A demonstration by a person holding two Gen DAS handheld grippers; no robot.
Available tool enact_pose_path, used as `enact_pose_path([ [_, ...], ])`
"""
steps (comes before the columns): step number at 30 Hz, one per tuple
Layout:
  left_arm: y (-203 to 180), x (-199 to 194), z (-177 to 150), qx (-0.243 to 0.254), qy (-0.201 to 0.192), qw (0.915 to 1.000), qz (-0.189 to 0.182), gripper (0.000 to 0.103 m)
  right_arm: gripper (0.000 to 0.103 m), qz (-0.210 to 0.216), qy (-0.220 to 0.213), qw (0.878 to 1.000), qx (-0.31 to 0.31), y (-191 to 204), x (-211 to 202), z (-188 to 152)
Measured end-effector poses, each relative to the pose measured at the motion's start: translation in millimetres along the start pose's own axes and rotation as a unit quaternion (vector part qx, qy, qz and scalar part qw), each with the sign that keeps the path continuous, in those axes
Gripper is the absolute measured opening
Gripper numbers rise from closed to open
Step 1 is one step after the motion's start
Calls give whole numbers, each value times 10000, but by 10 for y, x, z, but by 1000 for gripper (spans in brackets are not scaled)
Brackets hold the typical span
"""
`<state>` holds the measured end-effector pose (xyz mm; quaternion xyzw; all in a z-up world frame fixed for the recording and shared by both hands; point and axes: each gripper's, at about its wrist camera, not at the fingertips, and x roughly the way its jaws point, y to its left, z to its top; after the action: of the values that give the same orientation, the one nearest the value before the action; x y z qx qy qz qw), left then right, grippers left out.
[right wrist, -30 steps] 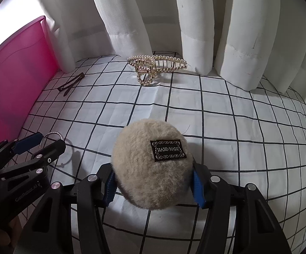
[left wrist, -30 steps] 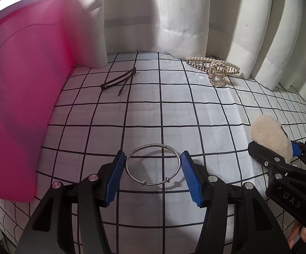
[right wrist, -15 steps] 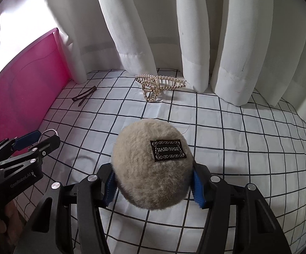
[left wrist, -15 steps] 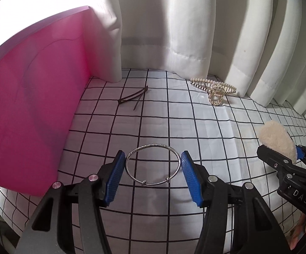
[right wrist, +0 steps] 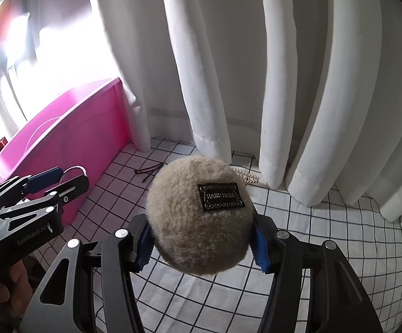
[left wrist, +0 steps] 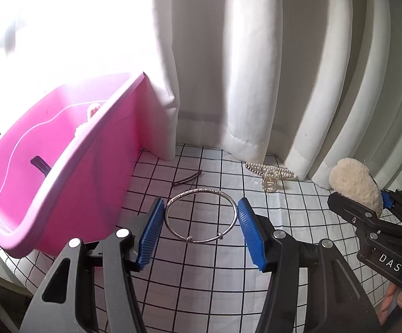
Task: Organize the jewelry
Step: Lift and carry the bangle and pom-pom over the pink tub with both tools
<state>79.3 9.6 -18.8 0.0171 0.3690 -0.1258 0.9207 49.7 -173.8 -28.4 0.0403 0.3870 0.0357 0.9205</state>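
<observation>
My left tongs (left wrist: pixel 201 229) grip the silver bangle (left wrist: pixel 201 215); my right tongs (right wrist: pixel 202 240) squeeze the fluffy hair clip (right wrist: pixel 199 215). Both are held up over the checked cloth (right wrist: pixel 326 238), beside the pink bin (left wrist: pixel 62 172). I judge this the carry; next, over the rim and release. The bin's contents are glare-washed, and the pearl claw clip (left wrist: pixel 270 174) and dark hairpin (left wrist: pixel 187 179) remain out.

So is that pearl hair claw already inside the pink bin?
No, the pearl hair claw lies on the checked cloth by the curtain, outside the pink bin.
</observation>
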Motion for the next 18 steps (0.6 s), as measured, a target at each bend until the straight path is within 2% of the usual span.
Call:
enact_pose_path([
  [9,202,-516,399,-148,-563,9979,276,53,55,529,-531,9961,-464,391,-220,493],
  [18,874,-832,643,-514,-963,9894,959,53,55,1123,-919,9841,-1023,1053,-175,984],
])
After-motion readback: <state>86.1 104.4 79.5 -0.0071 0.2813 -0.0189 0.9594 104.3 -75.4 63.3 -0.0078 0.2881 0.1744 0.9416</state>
